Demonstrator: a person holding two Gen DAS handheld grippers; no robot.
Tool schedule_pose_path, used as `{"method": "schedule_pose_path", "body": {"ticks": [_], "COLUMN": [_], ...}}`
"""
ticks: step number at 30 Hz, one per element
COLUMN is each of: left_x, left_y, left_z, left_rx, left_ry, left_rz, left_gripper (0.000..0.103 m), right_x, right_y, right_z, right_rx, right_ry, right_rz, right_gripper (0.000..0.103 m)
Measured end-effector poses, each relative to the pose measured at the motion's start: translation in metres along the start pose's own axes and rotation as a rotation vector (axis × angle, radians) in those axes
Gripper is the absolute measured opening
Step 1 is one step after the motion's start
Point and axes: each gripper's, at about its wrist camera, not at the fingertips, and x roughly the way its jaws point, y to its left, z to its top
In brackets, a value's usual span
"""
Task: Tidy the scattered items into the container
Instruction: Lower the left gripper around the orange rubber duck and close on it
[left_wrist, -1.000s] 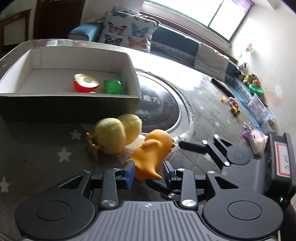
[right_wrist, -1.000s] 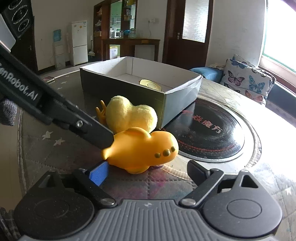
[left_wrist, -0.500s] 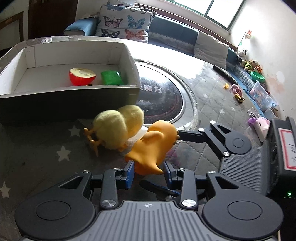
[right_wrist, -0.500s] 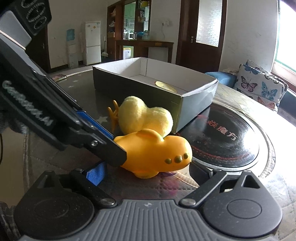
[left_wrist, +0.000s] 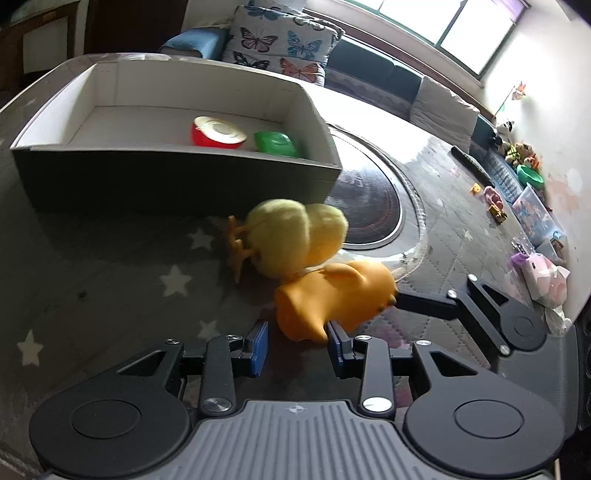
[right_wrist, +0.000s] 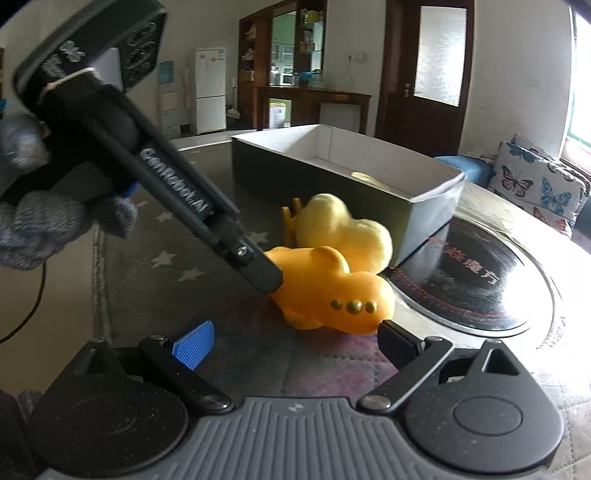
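From the left wrist view, the left gripper (left_wrist: 297, 345) is opening its blue pads, with the tail of the orange toy plane (left_wrist: 332, 297) between them. A fluffy yellow chick (left_wrist: 291, 240) lies just past it. Farther ahead, the box (left_wrist: 177, 177) holds a red-and-white roll (left_wrist: 218, 132) and a green block (left_wrist: 275, 143).

From the right wrist view, the right gripper (right_wrist: 291, 341) is wide apart, its right finger touching the plane's nose. Only here a gray-gloved hand (right_wrist: 40, 221) shows.
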Motion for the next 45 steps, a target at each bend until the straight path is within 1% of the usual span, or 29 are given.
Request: {"method": "schedule_pose_path", "body": {"ticks": [5,6,8,12,14,16,17,19,23,29,32,35,36,37,38,40,42,45], "left_x": [-0.002,-0.003,-0.005,-0.007,-0.009,-0.009,-0.009,-0.01,-0.012,-0.022,-0.026,-0.026,-0.025,-0.024,-0.022,-0.02,-0.019,-0.017], "left_y": [0.011,0.012,0.014,0.021,0.023,0.025,0.026,0.028,0.031,0.033,0.033,0.032,0.032,0.032,0.032,0.032,0.032,0.033], "left_z": [-0.001,-0.002,-0.004,-0.006,-0.006,-0.006,-0.006,-0.006,-0.007,-0.01,-0.011,-0.01,-0.01,-0.009,-0.009,-0.007,-0.006,-0.005], "left_rx": [-0.036,-0.035,-0.034,-0.059,-0.067,-0.075,-0.08,-0.084,-0.093,-0.09,-0.085,-0.087,-0.088,-0.09,-0.091,-0.096,-0.107,-0.125], "left_ry": [-0.007,-0.011,-0.018,-0.024,-0.029,-0.031,-0.032,-0.036,-0.042,-0.067,-0.082,-0.092,-0.093,-0.094,-0.095,-0.097,-0.104,-0.112], "left_rz": [-0.004,-0.005,-0.007,-0.017,-0.016,-0.016,-0.016,-0.02,-0.026,-0.048,-0.061,-0.077,-0.081,-0.086,-0.09,-0.1,-0.117,-0.146], "left_gripper": [0.038,0.037,0.036,0.037,0.037,0.037,0.037,0.036,0.036,0.035,0.035,0.035,0.035,0.035,0.035,0.035,0.036,0.036], "right_x": [-0.005,-0.005,-0.004,0.003,0.006,0.009,0.01,0.01,0.009,0.006,0.006,0.009,0.01,0.01,0.01,0.011,0.011,0.012], "right_y": [-0.001,-0.002,-0.005,-0.011,-0.013,-0.014,-0.013,-0.009,0.001,0.008,0.01,0.009,0.009,0.009,0.009,0.009,0.009,0.01], "right_z": [0.003,0.004,0.005,0.007,0.009,0.01,0.01,0.011,0.012,0.012,0.012,0.012,0.012,0.012,0.011,0.011,0.01,0.01], "right_rx": [0.01,0.017,0.033,0.06,0.068,0.074,0.075,0.074,0.069,0.082,0.088,0.095,0.102,0.108,0.113,0.121,0.126,0.135], "right_ry": [-0.016,-0.017,-0.016,-0.01,-0.005,0.0,-0.001,-0.002,-0.01,-0.019,-0.017,-0.01,-0.008,-0.008,-0.005,-0.001,0.0,0.001], "right_rz": [-0.03,-0.04,-0.059,-0.069,-0.068,-0.062,-0.055,-0.041,-0.02,-0.019,-0.031,-0.062,-0.067,-0.067,-0.069,-0.073,-0.08,-0.088], "right_gripper": [0.097,0.097,0.096,0.095,0.09,0.089,0.087,0.085,0.078,0.078,0.077,0.076,0.075,0.069,0.068,0.067,0.063,0.062]}}
